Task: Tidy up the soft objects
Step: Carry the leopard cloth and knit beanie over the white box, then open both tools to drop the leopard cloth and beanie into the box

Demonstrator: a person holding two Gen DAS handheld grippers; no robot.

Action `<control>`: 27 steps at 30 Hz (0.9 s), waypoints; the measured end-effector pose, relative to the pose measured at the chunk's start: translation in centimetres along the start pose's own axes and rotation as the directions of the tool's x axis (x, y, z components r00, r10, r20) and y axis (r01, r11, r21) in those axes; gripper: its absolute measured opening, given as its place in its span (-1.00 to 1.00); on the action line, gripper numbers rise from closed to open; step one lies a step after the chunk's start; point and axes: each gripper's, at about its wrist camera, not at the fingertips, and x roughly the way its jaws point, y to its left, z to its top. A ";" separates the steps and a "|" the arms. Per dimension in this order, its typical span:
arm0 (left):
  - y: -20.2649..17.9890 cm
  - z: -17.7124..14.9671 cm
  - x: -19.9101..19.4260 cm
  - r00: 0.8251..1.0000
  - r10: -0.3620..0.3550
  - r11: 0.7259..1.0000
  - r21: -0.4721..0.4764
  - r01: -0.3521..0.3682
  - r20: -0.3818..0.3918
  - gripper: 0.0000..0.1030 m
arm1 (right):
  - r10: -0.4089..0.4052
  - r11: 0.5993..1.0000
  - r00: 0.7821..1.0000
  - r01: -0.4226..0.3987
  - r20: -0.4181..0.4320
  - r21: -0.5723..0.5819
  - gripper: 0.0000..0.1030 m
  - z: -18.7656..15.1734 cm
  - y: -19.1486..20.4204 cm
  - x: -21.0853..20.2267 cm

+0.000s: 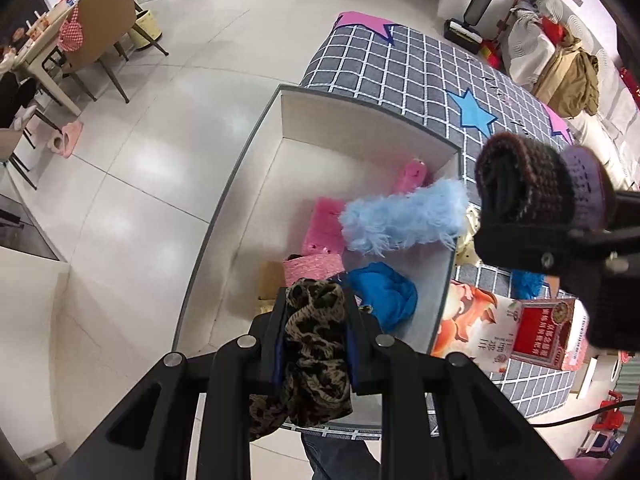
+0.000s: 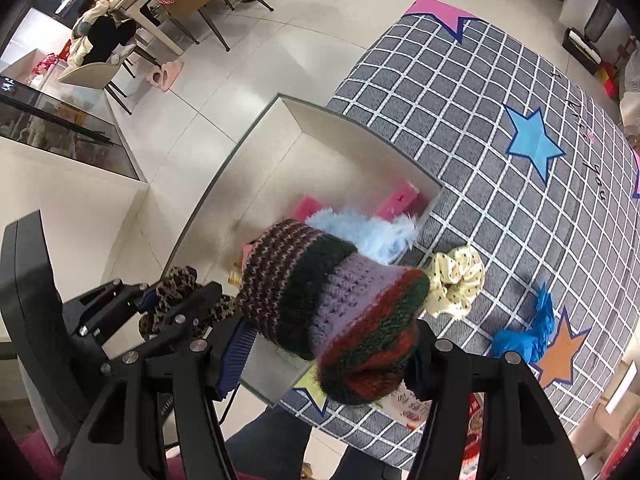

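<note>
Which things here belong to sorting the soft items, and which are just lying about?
Job:
- leopard-print scarf in left hand-held gripper
- knitted hat in right hand-held gripper
- box
- cream scrunchie

Lying about:
- printed cartons
- pink slippers
- dining chair

A lived-in home: dining table [image 1: 38, 60] with chairs [image 1: 105, 24], pink slippers [image 1: 66, 140] on white floor tiles [image 1: 160, 152], star-patterned grid rug [image 2: 480, 152], upright vacuum [image 1: 482, 0].

Grey checked rug [image 2: 500, 184]: black script near the blue star [image 2: 534, 142], last word legible as "you"; preceding characters unreadable. Red-and-white carton [image 1: 536, 336]: Chinese characters printed on its faces, too small to read reliably.
</note>
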 end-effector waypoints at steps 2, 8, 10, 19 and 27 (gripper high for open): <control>0.1 0.0 0.3 1.000 0.003 1.000 -0.006 -0.003 -0.006 -0.50 | -0.002 1.000 1.000 0.002 -0.003 -0.002 0.22 0.5 0.2 0.4; 0.1 -0.1 1.0 1.000 0.008 1.000 -0.010 -0.008 -0.020 -0.50 | -0.008 1.000 1.000 0.008 -0.012 -0.013 0.27 1.7 0.8 1.3; 0.2 -0.1 1.0 1.000 0.005 1.000 -0.011 -0.005 -0.016 -0.49 | -0.009 1.000 1.000 0.009 -0.012 -0.013 0.29 2.0 0.9 1.5; 0.4 -0.1 0.8 1.000 -0.015 0.999 -0.028 0.015 0.007 0.54 | 0.010 1.000 1.000 -0.011 0.023 0.013 0.57 3.0 0.8 0.9; 1.3 -0.1 0.9 0.998 -0.061 0.994 -0.095 0.057 -0.036 0.75 | 0.097 0.978 0.995 -0.101 0.032 0.181 1.00 2.0 -2.6 -1.0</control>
